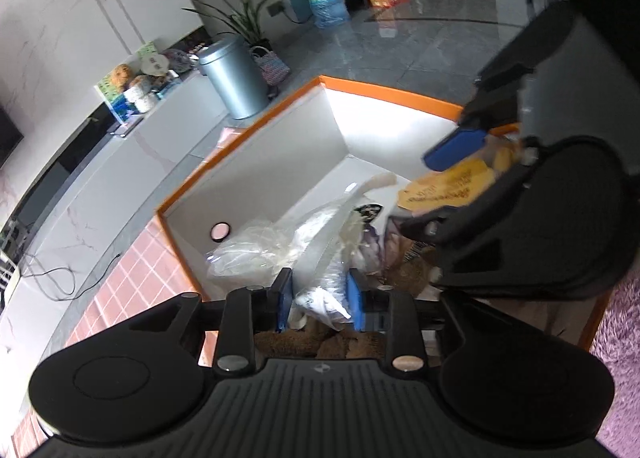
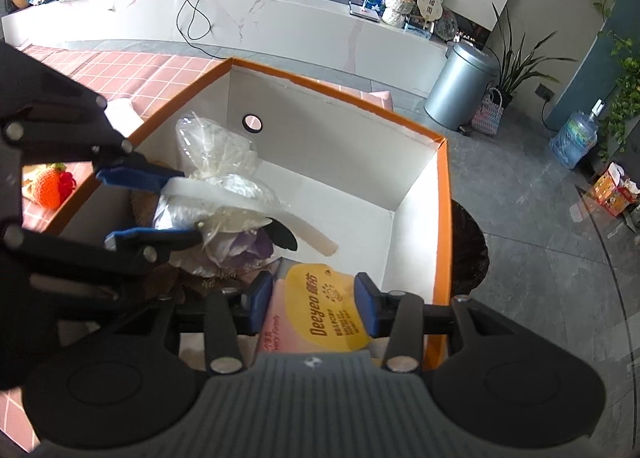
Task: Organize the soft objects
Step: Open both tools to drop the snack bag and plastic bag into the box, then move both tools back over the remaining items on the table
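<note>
An orange-rimmed white box (image 1: 384,92) (image 2: 444,186) holds soft things. My left gripper (image 1: 320,304) (image 2: 176,206) is inside it, jaws around a clear plastic bag of white fabric (image 1: 320,258) (image 2: 224,162) with a white strip. My right gripper (image 2: 314,308) (image 1: 440,186) is shut on a yellow and pink Deeyeo tissue pack (image 2: 320,310) (image 1: 444,184), held over the box's near right corner. A brown plush (image 1: 304,340) lies under the bag. A purple cloth (image 2: 256,248) lies beside it.
A knitted orange strawberry (image 2: 50,184) lies on the pink tiled mat (image 2: 132,74) left of the box. A grey bin (image 2: 460,86) (image 1: 234,78), a woven basket (image 2: 488,114), plants and a water jug (image 2: 576,138) stand on the floor. A purple rug (image 1: 620,358) lies to the right.
</note>
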Available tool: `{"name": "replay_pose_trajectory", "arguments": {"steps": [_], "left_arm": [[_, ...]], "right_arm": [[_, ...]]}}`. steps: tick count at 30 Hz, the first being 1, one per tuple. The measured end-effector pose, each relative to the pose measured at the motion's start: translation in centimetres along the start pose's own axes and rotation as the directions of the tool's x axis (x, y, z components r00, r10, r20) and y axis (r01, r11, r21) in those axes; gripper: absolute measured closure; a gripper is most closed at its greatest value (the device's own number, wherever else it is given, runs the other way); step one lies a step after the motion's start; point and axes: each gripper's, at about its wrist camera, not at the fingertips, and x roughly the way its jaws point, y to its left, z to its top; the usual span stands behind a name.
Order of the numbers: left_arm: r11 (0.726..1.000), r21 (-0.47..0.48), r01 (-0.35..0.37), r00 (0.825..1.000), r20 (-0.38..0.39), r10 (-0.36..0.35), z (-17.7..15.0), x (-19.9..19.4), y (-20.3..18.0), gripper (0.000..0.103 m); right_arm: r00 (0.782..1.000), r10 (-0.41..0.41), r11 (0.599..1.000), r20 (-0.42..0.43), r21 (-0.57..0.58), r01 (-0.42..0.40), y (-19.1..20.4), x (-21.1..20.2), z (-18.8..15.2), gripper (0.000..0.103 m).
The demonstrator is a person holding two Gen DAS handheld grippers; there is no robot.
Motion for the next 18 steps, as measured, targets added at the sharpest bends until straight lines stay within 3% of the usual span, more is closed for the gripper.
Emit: {"name": "replay_pose_trajectory", "arguments": {"steps": [10, 18], "left_arm": [[1.0, -0.012, -0.024, 0.998, 0.065, 0.025, -0.3, -2.8, 0.2, 0.034], [0.998, -0.068, -0.012, 0.99, 0.143, 0.021, -0.2, -6.1, 0.5, 0.028]], "right_arm": [[0.996, -0.054, 0.997, 0.064, -0.045, 0.057, 0.5, -3.7, -0.6, 0.044], [0.991, -0.074, 0.997, 0.112, -0.028, 0.077, 0.4, -6.9, -1.4, 0.043]]}}
